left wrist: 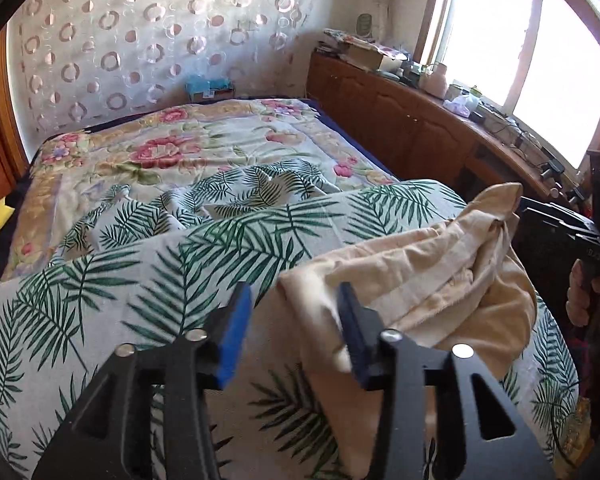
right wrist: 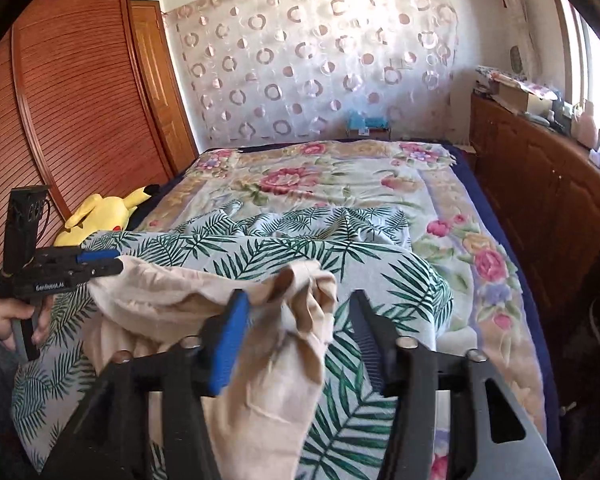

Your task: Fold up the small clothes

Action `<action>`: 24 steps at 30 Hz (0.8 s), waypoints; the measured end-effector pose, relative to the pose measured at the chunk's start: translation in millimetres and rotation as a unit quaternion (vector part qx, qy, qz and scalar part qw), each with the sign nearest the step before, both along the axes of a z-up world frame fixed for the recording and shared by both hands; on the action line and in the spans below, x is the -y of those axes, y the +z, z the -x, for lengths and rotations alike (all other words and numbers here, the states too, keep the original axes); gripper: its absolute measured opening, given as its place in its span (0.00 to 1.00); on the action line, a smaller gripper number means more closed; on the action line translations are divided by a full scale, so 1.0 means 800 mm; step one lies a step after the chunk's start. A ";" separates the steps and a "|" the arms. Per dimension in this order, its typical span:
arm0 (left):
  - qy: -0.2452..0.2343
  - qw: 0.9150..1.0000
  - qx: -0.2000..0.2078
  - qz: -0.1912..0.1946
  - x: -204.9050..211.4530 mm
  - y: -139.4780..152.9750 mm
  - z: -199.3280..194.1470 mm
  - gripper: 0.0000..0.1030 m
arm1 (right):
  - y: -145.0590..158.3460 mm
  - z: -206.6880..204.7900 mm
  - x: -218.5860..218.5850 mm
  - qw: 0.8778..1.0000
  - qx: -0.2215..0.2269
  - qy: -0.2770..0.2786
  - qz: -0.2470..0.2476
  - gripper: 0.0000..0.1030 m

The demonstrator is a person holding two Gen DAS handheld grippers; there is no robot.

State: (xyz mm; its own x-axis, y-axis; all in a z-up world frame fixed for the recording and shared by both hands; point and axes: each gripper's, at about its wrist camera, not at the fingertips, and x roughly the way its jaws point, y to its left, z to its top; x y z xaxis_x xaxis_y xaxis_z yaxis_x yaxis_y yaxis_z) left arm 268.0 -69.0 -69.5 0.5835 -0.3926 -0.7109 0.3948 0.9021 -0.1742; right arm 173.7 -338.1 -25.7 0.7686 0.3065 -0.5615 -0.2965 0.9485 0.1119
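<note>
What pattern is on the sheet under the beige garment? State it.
Green palm-frond leaves on white, on the sheet under the beige garment; clearest in the left wrist view.

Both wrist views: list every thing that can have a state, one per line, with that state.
Left tool: open, cloth edge beside it.
Right tool: open, cloth bunched between its fingers.
Beige garment: crumpled, unfolded, on the leaf sheet.
Leaf sheet: rumpled.
Cabinet doors: shut.

I'm looking into a home bedroom — a bed (right wrist: 500, 248) under a floral blanket (right wrist: 340, 184) and palm-leaf sheet (left wrist: 180, 264), a yellow plush toy (right wrist: 100, 216), louvred wooden wardrobe doors (right wrist: 72, 100), a circle-patterned curtain (left wrist: 140, 40) — and a cluttered wooden sideboard (left wrist: 400, 120) beneath a bright window (left wrist: 500, 40).
</note>
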 end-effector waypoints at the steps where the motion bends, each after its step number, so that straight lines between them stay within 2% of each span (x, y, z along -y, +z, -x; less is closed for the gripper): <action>1: -0.004 1.000 -0.003 0.000 -0.005 -0.002 0.002 0.67 | -0.001 0.006 0.001 1.000 -0.001 0.000 0.009 0.55; 3: -0.004 1.000 -0.004 -0.009 -0.017 -0.008 0.010 0.77 | -0.007 0.008 0.001 1.000 -0.009 0.006 0.026 0.55; 7: -0.016 0.999 -0.026 -0.014 -0.025 -0.024 0.017 0.78 | -0.013 -0.006 -0.015 0.998 -0.027 0.029 0.054 0.55; 12: -0.030 0.999 -0.028 -0.028 -0.012 -0.033 0.011 0.78 | -0.004 -0.042 -0.039 0.997 -0.029 0.051 0.058 0.54; 13: -0.031 0.999 -0.028 -0.025 -0.013 -0.032 0.010 0.78 | -0.001 -0.049 -0.043 0.996 -0.027 0.056 0.057 0.38; 15: -0.031 0.999 -0.027 -0.022 -0.013 -0.032 0.010 0.78 | -0.001 -0.060 -0.040 0.997 -0.033 0.063 0.043 0.11; 18: -0.030 0.999 -0.029 -0.022 -0.015 -0.032 0.007 0.78 | -0.002 -0.070 -0.025 0.998 -0.029 0.058 0.003 0.09; 22: -0.020 0.999 -0.037 -0.032 -0.013 -0.036 0.000 0.78 | -0.012 -0.086 0.006 0.998 -0.060 -0.026 -0.024 0.09; 24: -0.025 0.998 -0.039 -0.030 -0.008 -0.036 -0.008 0.78 | -0.011 -0.085 0.011 0.998 -0.054 -0.043 -0.014 0.09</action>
